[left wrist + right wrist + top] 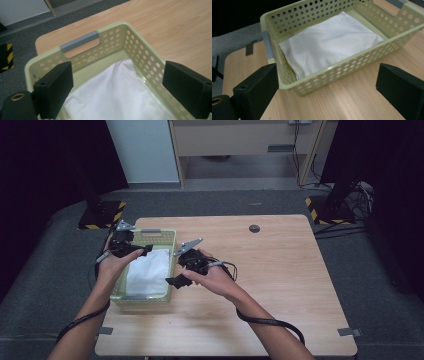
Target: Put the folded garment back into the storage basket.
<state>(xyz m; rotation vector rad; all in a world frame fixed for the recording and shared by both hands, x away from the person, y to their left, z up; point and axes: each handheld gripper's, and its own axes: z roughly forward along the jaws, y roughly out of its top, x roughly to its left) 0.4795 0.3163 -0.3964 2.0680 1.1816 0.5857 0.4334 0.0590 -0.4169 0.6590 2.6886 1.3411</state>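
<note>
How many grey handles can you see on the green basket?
2. One grey handle sits on the far short wall of the green basket, the other grey handle on the near short wall, beside the folded white cloth.

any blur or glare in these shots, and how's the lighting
High view: table evenly lit, surroundings fall to near black, the whole frame soft. Left gripper view: white cloth bright and nearly featureless, basket fairly sharp, near black pads slightly soft. Right gripper view: crisp basket holes, faint sheen on the wood, no harsh glare.
</note>
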